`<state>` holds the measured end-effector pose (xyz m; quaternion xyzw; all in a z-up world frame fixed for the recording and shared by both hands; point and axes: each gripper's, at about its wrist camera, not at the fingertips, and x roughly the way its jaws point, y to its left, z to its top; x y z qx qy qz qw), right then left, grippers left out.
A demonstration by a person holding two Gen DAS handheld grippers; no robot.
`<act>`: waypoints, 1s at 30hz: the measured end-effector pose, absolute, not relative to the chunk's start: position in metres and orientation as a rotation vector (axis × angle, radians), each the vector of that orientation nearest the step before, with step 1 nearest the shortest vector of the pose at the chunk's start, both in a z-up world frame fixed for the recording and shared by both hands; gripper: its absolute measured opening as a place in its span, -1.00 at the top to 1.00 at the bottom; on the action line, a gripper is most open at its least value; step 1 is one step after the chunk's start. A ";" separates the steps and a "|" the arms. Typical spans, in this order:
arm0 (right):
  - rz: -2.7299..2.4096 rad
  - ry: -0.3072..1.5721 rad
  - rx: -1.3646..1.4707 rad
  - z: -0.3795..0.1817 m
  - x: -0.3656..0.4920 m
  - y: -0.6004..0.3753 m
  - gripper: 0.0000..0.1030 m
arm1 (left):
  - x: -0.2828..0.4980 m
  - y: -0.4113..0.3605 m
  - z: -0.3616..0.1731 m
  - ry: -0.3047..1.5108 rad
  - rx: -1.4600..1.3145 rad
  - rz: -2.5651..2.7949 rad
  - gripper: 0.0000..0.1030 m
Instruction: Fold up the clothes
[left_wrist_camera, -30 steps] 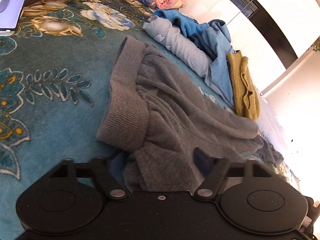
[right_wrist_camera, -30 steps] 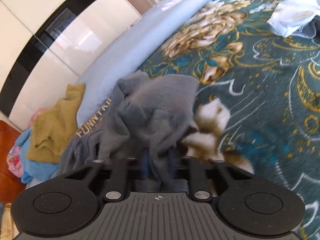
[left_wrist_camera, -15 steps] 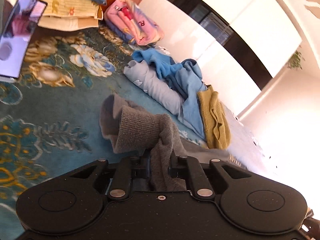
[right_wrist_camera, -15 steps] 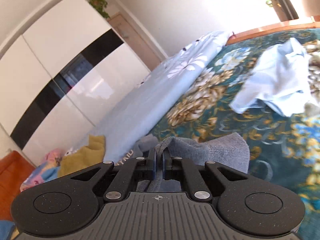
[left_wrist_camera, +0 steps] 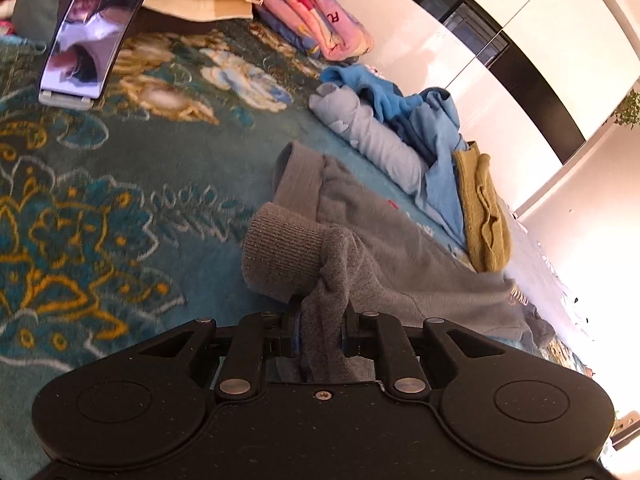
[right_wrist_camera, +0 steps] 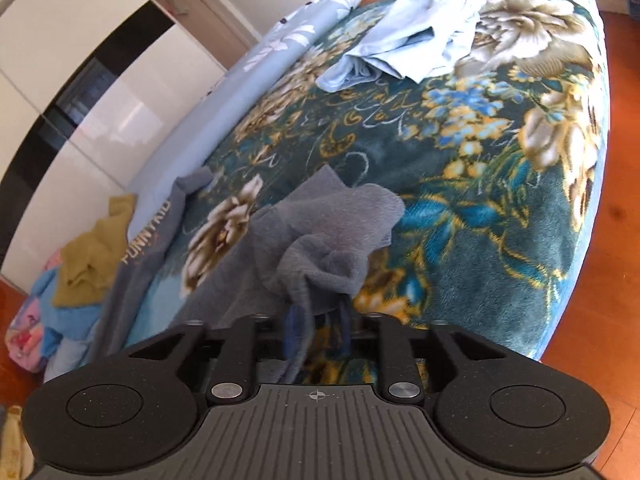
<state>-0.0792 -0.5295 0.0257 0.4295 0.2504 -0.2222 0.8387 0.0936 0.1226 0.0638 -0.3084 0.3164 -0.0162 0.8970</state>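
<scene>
Since half a second ago both claws carried the grey sweatshirt sideways over the bed; right claw jaws have just been opening. Grey cloth still hangs between its fingers, but the pads stand apart from it: released, or nearly. Left claw clenched on a bunched grey fold next to the ribbed cuff, jaws just eased a touch wider.

Sweatshirt lies stretched across the floral blanket, one end at each claw, printed lettering near the far side.

Open room: wide bare blanket left of the left claw and right of the right claw; bed edge and wooden floor close on the right.

Count: one light-blue garment crumpled at the far end; one mustard garment; a blue-and-pale heap, number unclear; one pink folded bundle; one propped phone.

Both claws' fingertips largely hidden by cloth.
</scene>
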 end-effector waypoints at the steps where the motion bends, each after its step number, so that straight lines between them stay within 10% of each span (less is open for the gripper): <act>1: -0.464 0.521 0.920 0.025 -0.082 -0.532 0.46 | 0.094 0.123 0.064 0.654 -0.643 -0.029 0.69; 21: -0.480 0.379 1.134 -0.002 -0.083 -0.585 0.22 | 0.091 0.121 0.078 0.657 -0.604 0.081 0.59; 24: -0.455 0.382 1.149 -0.002 -0.073 -0.591 0.67 | 0.090 0.122 0.078 0.663 -0.602 0.093 0.59; 30: -0.443 0.335 0.998 0.042 -0.057 -0.601 0.84 | 0.088 0.119 0.079 0.671 -0.591 0.091 0.55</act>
